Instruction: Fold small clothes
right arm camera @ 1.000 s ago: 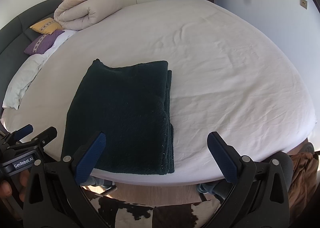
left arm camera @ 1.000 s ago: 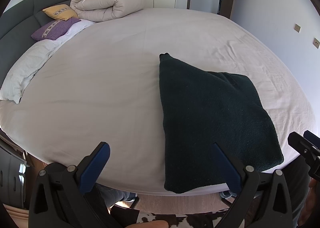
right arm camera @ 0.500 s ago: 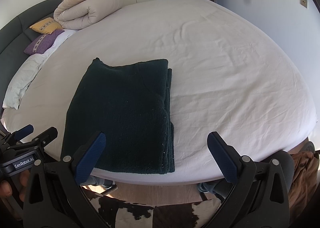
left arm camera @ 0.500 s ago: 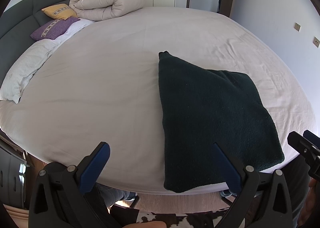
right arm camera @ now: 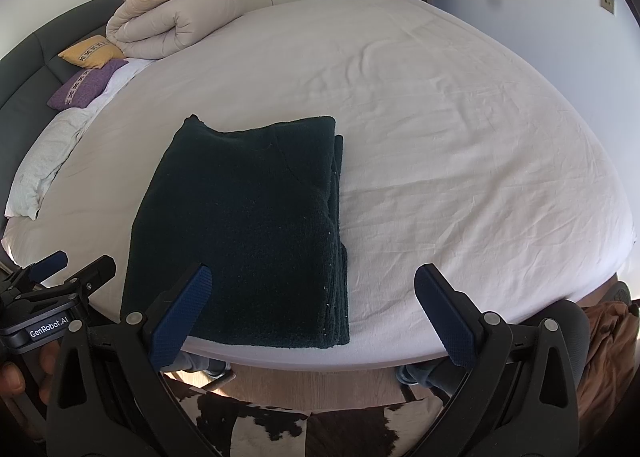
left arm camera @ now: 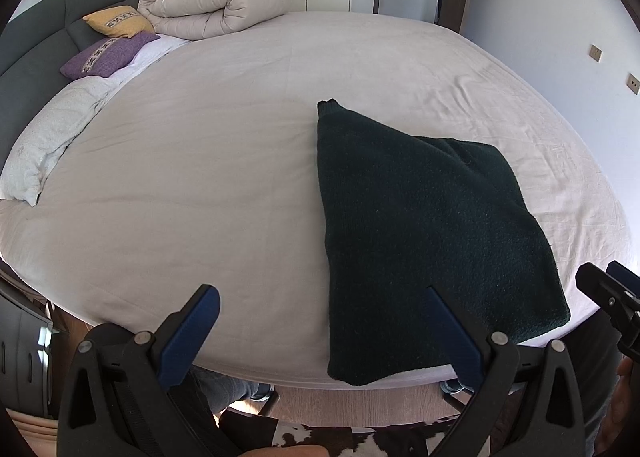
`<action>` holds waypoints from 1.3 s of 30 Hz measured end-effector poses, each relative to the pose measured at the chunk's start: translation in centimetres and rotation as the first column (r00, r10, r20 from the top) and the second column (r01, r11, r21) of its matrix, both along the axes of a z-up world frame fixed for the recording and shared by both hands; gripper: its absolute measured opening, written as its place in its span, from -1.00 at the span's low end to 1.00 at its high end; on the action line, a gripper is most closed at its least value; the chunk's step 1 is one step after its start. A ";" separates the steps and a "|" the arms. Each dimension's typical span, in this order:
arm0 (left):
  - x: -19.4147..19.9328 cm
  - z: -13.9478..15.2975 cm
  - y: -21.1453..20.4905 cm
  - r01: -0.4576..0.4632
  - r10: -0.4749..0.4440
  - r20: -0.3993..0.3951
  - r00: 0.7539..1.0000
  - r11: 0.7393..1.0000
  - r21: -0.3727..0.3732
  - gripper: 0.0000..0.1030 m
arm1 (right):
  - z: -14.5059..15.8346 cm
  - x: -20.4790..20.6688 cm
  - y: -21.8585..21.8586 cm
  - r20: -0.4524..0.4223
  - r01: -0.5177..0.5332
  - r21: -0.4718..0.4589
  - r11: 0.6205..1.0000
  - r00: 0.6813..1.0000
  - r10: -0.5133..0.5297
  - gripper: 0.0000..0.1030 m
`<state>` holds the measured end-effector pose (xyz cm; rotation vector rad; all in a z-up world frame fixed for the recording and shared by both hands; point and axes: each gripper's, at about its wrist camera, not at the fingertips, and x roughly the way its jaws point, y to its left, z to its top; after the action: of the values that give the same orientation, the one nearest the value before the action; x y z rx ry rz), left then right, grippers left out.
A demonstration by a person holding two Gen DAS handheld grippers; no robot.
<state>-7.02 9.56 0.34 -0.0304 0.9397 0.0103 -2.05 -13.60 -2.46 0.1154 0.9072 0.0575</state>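
Observation:
A dark green knitted garment [left arm camera: 420, 225] lies folded into a flat rectangle at the near edge of the white bed [left arm camera: 200, 161]; it also shows in the right wrist view [right arm camera: 248, 225]. My left gripper [left arm camera: 324, 329] is open and empty, held off the bed's near edge, with its right finger over the garment's near part. My right gripper [right arm camera: 316, 309] is open and empty, also off the near edge, its left finger over the garment's near left corner. The left gripper also appears at the left edge of the right wrist view [right arm camera: 68, 269].
A rolled beige duvet [left arm camera: 212, 5], a yellow cushion [left arm camera: 116, 21], a purple cushion [left arm camera: 104, 59] and a white pillow [left arm camera: 44, 149] lie at the bed's far left by the dark headboard [left arm camera: 36, 37]. A cowhide rug [right arm camera: 304, 429] covers the floor below. The wall is on the right.
Both grippers stay nearly still. The left wrist view has shifted very slightly; the garment has not moved.

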 end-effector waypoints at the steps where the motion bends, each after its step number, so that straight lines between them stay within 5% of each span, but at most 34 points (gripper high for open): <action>1: 0.0 0.0 0.0 0.000 0.000 0.000 1.000 1.000 0.001 1.00 | -0.1 0.0 0.0 0.000 0.001 0.001 1.000 1.000 -0.001 1.00; 39: 0.1 -0.6 0.3 0.003 -0.003 -0.014 1.000 1.000 -0.004 1.00 | -1.0 -0.1 0.5 -0.012 0.001 0.009 1.000 1.000 -0.001 1.00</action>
<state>-6.95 9.88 -0.24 -0.0326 0.9543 0.0064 -2.18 -13.13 -3.41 0.1247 0.9192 0.0596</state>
